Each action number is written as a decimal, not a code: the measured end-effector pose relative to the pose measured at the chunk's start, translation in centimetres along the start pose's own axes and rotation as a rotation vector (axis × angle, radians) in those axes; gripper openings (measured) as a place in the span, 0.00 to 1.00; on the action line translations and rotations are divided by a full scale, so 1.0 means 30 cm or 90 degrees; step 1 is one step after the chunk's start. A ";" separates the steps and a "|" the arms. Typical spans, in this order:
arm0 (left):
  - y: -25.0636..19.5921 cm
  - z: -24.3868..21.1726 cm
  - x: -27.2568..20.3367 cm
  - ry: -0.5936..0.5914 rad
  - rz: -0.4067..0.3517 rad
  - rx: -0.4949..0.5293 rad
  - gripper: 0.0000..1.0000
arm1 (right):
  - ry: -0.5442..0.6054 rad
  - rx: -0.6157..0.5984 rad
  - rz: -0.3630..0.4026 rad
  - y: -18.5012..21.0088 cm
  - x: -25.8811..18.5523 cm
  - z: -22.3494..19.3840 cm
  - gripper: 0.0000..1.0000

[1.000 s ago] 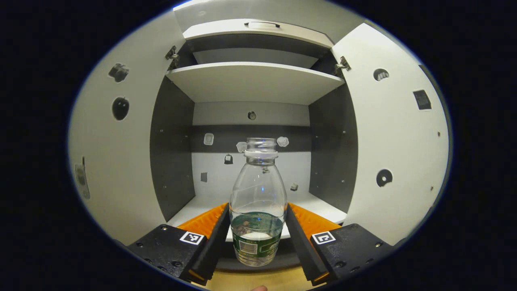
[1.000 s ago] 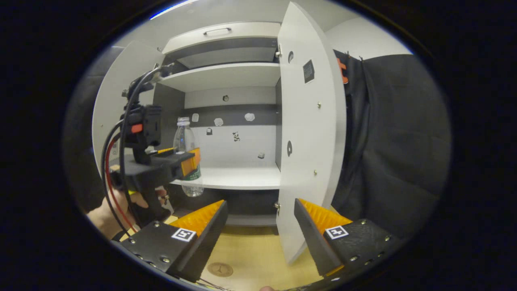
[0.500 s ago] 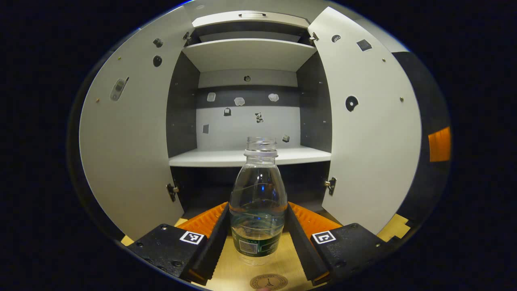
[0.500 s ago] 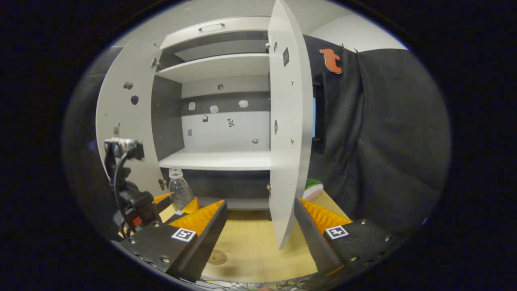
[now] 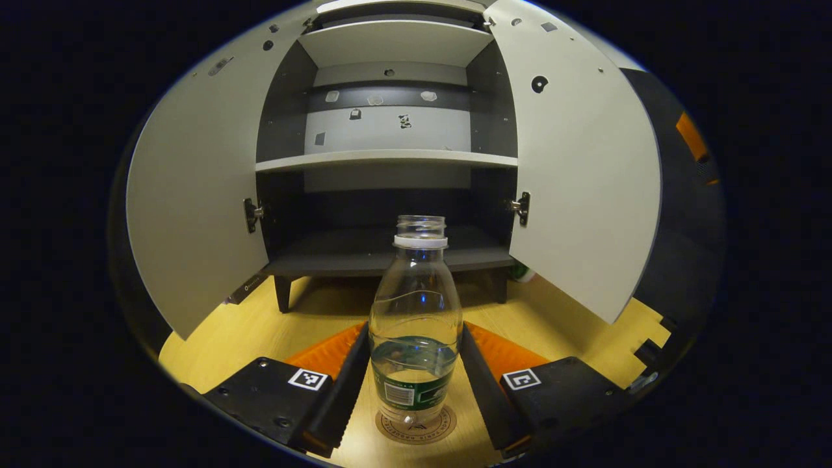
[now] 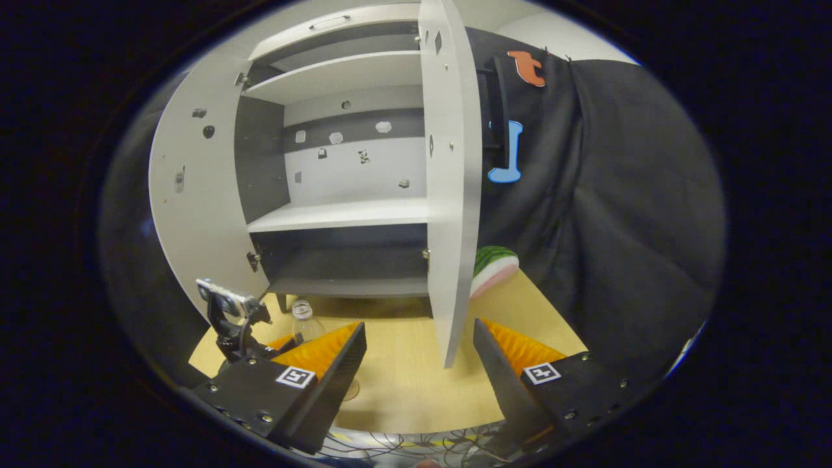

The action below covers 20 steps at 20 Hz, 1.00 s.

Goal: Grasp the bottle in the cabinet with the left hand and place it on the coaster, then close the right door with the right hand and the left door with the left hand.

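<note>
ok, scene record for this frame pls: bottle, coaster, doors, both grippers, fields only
bottle: clear plastic bottle, uncapped, upright, a little liquid inside, green label
bottle position: over the round brown coaster on the wooden table; contact cannot be told
left gripper: both fingers against the bottle's lower body
right gripper: open, holding nothing, in front of the right door's edge
left door: white, open
right door: white, open
cabinet shelf: white, bare
</note>
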<state>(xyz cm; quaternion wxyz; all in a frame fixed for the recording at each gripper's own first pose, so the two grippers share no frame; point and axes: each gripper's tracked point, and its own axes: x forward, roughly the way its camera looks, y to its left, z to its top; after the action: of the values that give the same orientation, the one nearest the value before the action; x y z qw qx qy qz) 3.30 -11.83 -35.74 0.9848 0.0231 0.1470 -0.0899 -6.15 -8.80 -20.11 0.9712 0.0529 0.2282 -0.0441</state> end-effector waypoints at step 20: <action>-0.005 -0.070 -0.003 0.020 0.035 -0.007 0.83 | 0.043 0.004 0.013 0.008 0.006 -0.106 1.00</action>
<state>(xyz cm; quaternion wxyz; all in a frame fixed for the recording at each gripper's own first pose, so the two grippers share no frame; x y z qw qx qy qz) 2.61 -11.82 -37.71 0.9845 0.0230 0.1626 -0.0612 -7.36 -8.20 -22.99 0.9632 0.0598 0.2600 -0.0329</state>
